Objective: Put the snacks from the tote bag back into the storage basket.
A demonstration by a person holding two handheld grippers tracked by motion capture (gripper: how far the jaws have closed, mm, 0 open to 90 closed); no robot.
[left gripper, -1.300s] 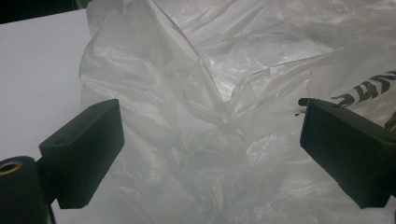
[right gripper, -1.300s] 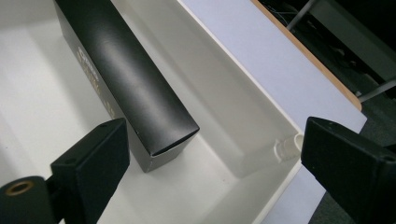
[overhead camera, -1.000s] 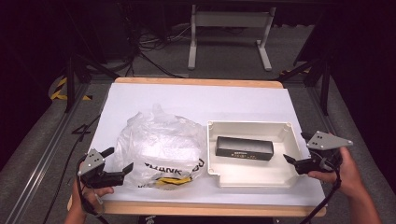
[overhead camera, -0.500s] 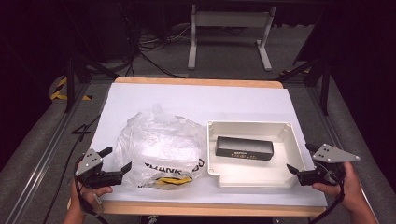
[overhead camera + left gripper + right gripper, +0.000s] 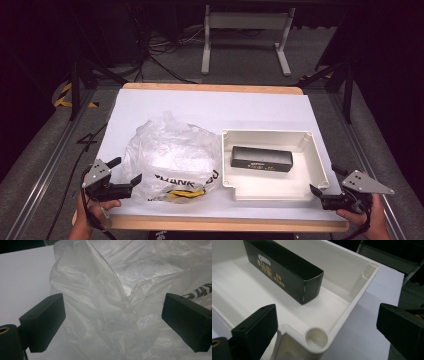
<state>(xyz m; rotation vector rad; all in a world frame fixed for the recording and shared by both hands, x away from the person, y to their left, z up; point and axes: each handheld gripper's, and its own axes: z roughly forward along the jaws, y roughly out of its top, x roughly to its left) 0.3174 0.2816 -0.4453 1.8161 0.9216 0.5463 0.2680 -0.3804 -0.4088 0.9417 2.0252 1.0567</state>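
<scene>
- Left gripper (image 5: 126, 173): jaws wide open, nothing between them. In the left gripper view its jaws frame the crumpled plastic bag (image 5: 125, 297); film sits straight ahead in the gap and looks just short of the pads, not pinched.
- Right gripper (image 5: 321, 181): jaws also wide open, empty. In the right gripper view the near corner of the white tray (image 5: 317, 338) sits between the jaws, low and close. Pads not touching the rim as far as I can see.
- Black box (image 5: 284, 270): beyond the right jaws, lying flat inside the tray, long side roughly across the line of reach. Near end points toward the right-hand jaw. Gold print on its side face.
- Bag, high view (image 5: 172, 157): ahead of the left jaws, just beside the tray's left wall (image 5: 224, 160), possibly touching it. Black lettering and something yellow (image 5: 185, 192) show through at its near edge; can't tell what the yellow item is through the film.
- Surface (image 5: 210, 107): white sheet beyond both jaws, bare past bag and tray.
- Progress, my read: box still in the tray, bag still slack and not held open. No grasp made on either.
- Left to do, likely: left jaws close on a bag edge, right jaws take the box, box goes into the bag.
</scene>
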